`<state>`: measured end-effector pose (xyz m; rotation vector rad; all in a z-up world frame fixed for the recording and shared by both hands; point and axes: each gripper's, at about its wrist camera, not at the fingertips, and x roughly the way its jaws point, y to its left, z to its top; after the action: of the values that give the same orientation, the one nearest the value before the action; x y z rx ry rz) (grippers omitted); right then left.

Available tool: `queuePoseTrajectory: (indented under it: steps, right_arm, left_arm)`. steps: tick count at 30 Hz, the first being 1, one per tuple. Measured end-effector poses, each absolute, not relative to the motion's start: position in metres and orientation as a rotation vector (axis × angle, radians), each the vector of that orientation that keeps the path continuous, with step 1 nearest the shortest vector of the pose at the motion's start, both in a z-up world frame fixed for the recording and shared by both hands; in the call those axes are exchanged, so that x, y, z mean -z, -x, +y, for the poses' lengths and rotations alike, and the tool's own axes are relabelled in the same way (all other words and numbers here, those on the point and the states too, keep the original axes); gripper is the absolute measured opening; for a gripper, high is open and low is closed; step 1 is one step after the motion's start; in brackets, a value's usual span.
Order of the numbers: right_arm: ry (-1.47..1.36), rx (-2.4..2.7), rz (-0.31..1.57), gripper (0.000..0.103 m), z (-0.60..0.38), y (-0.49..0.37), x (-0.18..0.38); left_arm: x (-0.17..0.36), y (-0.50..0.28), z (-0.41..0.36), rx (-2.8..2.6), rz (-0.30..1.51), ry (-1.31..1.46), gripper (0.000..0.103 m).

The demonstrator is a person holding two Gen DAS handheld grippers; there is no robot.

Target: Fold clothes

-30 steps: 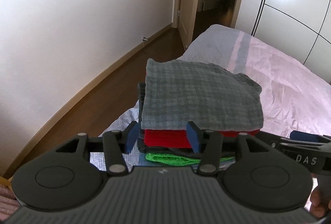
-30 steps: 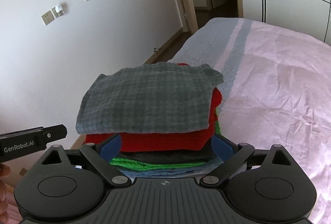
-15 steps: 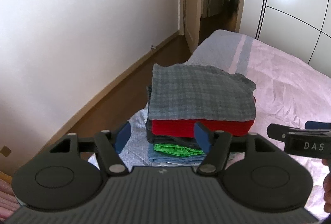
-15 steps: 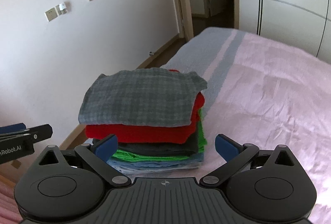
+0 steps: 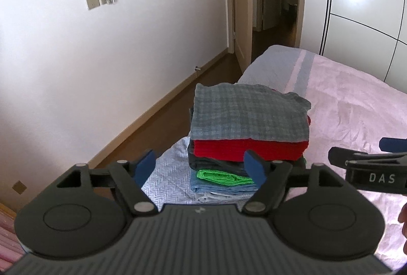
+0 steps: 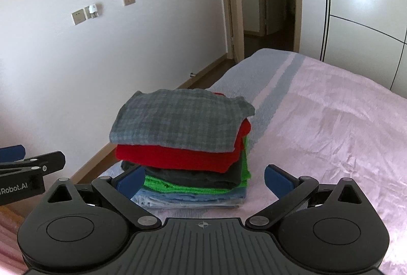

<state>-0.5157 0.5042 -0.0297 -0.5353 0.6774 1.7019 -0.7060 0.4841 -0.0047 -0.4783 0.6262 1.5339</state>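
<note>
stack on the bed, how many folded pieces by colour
grey checked cloth: 1
red cloth: 1
dark grey cloth: 1
green cloth: 1
light blue cloth: 1
white cloth: 1
total: 6 visible layers

The right hand-held gripper (image 5: 381, 163) reads "DAS"; the left hand-held gripper (image 6: 28, 173) reads "Robot.AI".

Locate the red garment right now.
In both wrist views the red garment lies folded in the stack at the bed's wall-side edge, directly under the grey checked cloth and above a dark grey piece.
</note>
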Motion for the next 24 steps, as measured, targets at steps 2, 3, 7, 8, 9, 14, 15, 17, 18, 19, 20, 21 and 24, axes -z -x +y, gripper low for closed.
queuePoseTrajectory:
  steps: [2,3,7,8,9,14,15,17,18,19,20,21,24]
  right_arm:
    - [0.535,-1.706,0.679,0.102,0.495,0.513,0.03]
    - [0.536,-1.708,0.679,0.102,0.49,0.512,0.03]
    - [0.548,-1.72,0.677,0.102,0.467,0.505,0.029]
    - [0.551,-1.722,0.676,0.102,0.461,0.503,0.029]
    - [0.554,-1.722,0.675,0.102,0.456,0.501,0.029]
    - [0.565,-1.724,0.677,0.102,0.43,0.489,0.03]
    - [0.567,-1.724,0.677,0.102,0.425,0.487,0.03]
    - [0.574,-1.723,0.675,0.102,0.417,0.483,0.031]
    - [0.578,-1.721,0.674,0.102,0.413,0.482,0.031]
    - [0.582,-1.72,0.673,0.102,0.41,0.48,0.032]
    - [0.586,-1.721,0.672,0.102,0.407,0.479,0.032]
    - [0.589,-1.722,0.671,0.102,0.405,0.478,0.033]
    - [0.599,-1.725,0.666,0.102,0.4,0.476,0.034]
  left_arm:
    - [0.004,0.703,0.474,-1.536,0.622,0.474,0.076]
    - [0.005,0.702,0.468,-1.539,0.621,0.474,0.076]
    - [0.005,0.697,0.443,-1.554,0.61,0.475,0.076]
    - [0.005,0.696,0.437,-1.558,0.605,0.477,0.076]
    - [0.005,0.695,0.431,-1.564,0.601,0.478,0.076]
    - [0.006,0.686,0.403,-1.58,0.589,0.485,0.076]
    - [0.007,0.684,0.398,-1.582,0.586,0.488,0.076]
    - [0.009,0.68,0.388,-1.585,0.584,0.494,0.076]
    - [0.01,0.678,0.382,-1.586,0.583,0.497,0.076]
    - [0.01,0.677,0.38,-1.587,0.582,0.501,0.076]
    - [0.011,0.676,0.377,-1.59,0.582,0.505,0.076]
    - [0.012,0.675,0.373,-1.592,0.579,0.508,0.076]
    - [0.013,0.672,0.363,-1.599,0.57,0.517,0.076]
